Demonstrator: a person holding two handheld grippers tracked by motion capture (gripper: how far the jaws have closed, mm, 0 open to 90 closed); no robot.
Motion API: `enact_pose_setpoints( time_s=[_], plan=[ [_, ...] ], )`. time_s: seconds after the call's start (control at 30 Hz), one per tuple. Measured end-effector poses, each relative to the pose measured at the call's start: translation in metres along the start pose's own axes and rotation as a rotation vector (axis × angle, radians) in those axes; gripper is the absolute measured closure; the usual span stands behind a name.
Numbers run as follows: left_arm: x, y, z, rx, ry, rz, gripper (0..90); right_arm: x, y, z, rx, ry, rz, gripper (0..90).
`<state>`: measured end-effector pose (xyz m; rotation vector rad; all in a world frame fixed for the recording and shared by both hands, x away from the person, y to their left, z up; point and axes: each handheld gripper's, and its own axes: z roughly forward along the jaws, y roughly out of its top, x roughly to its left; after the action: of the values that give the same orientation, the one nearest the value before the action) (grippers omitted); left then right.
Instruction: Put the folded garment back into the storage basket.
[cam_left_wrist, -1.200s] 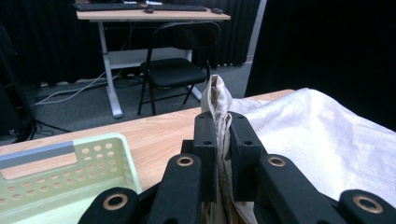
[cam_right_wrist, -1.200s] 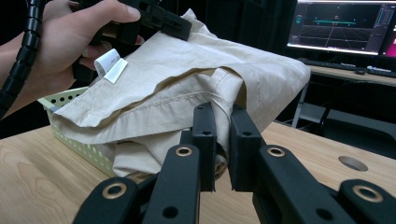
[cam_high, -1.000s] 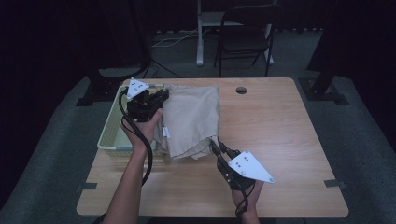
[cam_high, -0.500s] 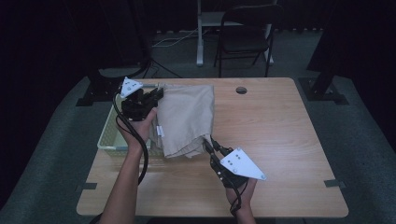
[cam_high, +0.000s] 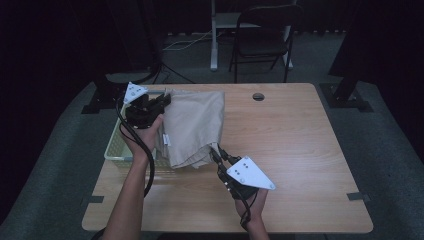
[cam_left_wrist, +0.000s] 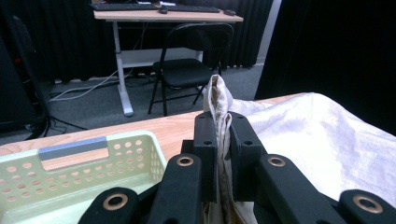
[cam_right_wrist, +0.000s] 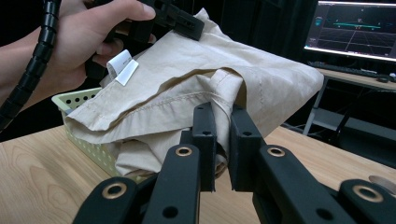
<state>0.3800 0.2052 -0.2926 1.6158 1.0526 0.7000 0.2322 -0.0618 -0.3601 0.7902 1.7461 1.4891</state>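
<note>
**Folded cloth carried by two grippers toward a basket**

The folded beige cotton cloth (cam_high: 192, 127) hangs between two hand-held tools above the left part of the light wooden table (cam_high: 300, 150). The left gripper (cam_high: 162, 102), seen in the high view at the far corner of the cloth, has its black jaws pressed together on a bunched edge of fabric; in the left gripper view that edge (cam_left_wrist: 218, 107) stands upright between the pads. The right gripper (cam_high: 216, 152) pinches the near corner, and the right gripper view shows a hemmed fold (cam_right_wrist: 224, 93) clamped between its jaws.

Stage of work, as judged from the frames: the cloth is already folded into a compact rectangle and lifted, and its left side overlaps the pale green perforated plastic basket (cam_high: 116, 150) that stands at the table's left edge. What remains appears to be bringing the bundle fully over the basket, lowering it inside and releasing both grips. The basket interior (cam_left_wrist: 70, 186) looks unoccupied in the left gripper view.

Appearance of the cloth: matte, lightly creased fabric in several layers, with a stitched hem along the lower fold and a small white care label (cam_right_wrist: 122, 65) projecting near the left hand (cam_right_wrist: 79, 42). The layers sag slightly between the two held corners.
</note>
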Motion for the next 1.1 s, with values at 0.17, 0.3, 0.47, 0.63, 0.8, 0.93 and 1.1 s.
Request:
enact_pose_setpoints(
  time_s=[0.17, 0.3, 0.47, 0.63, 0.8, 0.93, 1.1],
  plan=[
    [0.005, 0.0, 0.0, -0.001, 0.003, -0.004, 84.6, 0.002, 0.0, 0.005, 0.001, 0.002, 0.004, 82.9],
    [0.009, 0.001, -0.001, 0.0, 0.011, -0.005, 84.6, 0.004, 0.002, 0.009, 0.0, 0.008, 0.003, 82.9],
    [0.014, 0.002, -0.003, 0.003, 0.024, -0.003, 84.6, 0.006, 0.003, 0.015, -0.005, 0.019, 0.004, 82.9],
    [0.018, 0.002, -0.004, 0.009, 0.033, -0.001, 84.6, 0.007, 0.003, 0.02, -0.008, 0.031, 0.004, 82.9],
    [0.022, 0.002, -0.005, 0.008, 0.039, -0.006, 84.6, 0.009, 0.003, 0.023, -0.008, 0.035, 0.006, 82.9],
    [0.024, 0.002, -0.006, 0.009, 0.042, -0.009, 84.6, 0.01, 0.004, 0.024, -0.008, 0.036, 0.007, 82.9],
    [0.027, 0.002, -0.008, 0.006, 0.047, -0.01, 84.6, 0.011, 0.006, 0.026, -0.013, 0.039, 0.004, 82.9]
  ],
)
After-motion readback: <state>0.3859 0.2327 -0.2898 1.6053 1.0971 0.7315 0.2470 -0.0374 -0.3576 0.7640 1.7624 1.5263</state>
